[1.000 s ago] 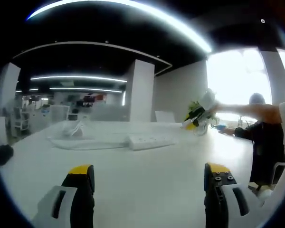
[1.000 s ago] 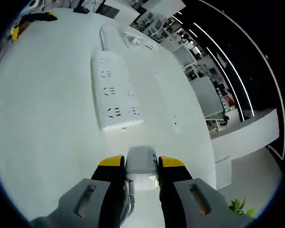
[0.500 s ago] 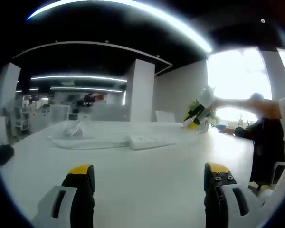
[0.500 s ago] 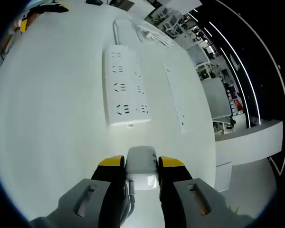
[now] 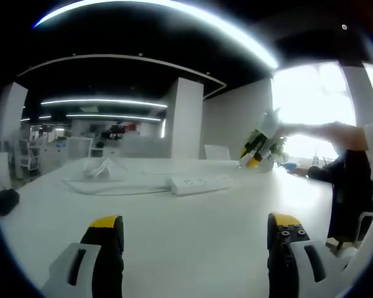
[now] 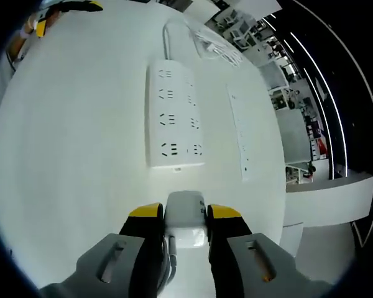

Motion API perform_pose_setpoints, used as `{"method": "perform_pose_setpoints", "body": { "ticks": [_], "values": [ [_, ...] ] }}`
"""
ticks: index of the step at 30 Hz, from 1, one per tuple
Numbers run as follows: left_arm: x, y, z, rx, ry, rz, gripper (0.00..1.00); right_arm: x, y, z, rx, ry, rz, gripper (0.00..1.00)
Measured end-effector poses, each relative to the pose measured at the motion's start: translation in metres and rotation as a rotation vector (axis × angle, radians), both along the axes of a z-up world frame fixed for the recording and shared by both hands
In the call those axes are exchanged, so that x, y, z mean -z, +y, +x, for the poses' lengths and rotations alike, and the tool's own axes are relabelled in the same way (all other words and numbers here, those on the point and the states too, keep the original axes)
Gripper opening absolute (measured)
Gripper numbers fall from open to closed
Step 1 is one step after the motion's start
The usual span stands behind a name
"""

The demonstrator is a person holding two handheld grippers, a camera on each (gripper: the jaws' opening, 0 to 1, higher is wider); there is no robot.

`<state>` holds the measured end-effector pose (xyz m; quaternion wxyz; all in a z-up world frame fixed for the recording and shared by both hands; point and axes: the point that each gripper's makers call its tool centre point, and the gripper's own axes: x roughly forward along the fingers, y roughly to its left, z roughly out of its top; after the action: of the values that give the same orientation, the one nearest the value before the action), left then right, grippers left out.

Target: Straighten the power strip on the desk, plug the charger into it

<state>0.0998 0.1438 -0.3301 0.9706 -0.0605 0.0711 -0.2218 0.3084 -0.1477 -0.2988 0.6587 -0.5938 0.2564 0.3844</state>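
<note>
White charger [image 6: 185,218], clamped between the right gripper [image 6: 185,225] jaws, has swung into line above the near end of the power strip [image 6: 174,121], now square on the desk [image 6: 74,155] and ready for plugging, while the left gripper [image 5: 193,239] waits wide open.

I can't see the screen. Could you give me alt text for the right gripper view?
The right gripper, seen from above the white desk, holds a white charger between its yellow-tipped jaws, close to the near end of a white power strip that lies lengthwise ahead. A loose white cable lies beyond the strip, and an office shows past the desk edge.
</note>
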Motion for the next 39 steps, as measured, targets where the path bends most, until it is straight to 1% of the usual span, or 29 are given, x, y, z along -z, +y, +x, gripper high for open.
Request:
{"method": "perform_pose_setpoints", "body": {
  "ticks": [5,10,16,19,24,27,30,39],
  "values": [
    [-0.001,0.001,-0.001,-0.003,-0.003,0.002,0.99,-0.003,0.003,0.001,-0.009,0.012,-0.029,0.25],
    [-0.001,0.002,-0.001,-0.006,-0.004,0.001,0.99,-0.004,0.006,0.0,-0.006,0.026,-0.038,0.25],
    [-0.001,0.003,-0.002,-0.006,-0.004,0.0,0.99,-0.003,0.018,-0.002,-0.013,0.044,-0.045,0.25],
    [0.0,0.003,-0.003,-0.008,-0.002,-0.003,0.99,-0.001,0.028,-0.003,-0.024,0.054,-0.042,0.25],
    [0.001,0.005,-0.004,-0.011,0.0,-0.003,0.99,0.003,0.039,-0.002,-0.027,0.068,-0.064,0.25],
    [0.002,0.007,-0.004,-0.015,0.001,-0.005,0.99,0.003,0.047,-0.002,-0.023,0.077,-0.055,0.25],
    [0.002,0.008,-0.004,-0.017,0.002,-0.006,0.99,0.005,0.052,-0.002,-0.024,0.084,-0.053,0.25],
    [0.002,0.011,-0.004,-0.019,0.001,-0.005,0.99,0.006,0.061,0.0,-0.03,0.081,-0.062,0.25]
  ]
}}
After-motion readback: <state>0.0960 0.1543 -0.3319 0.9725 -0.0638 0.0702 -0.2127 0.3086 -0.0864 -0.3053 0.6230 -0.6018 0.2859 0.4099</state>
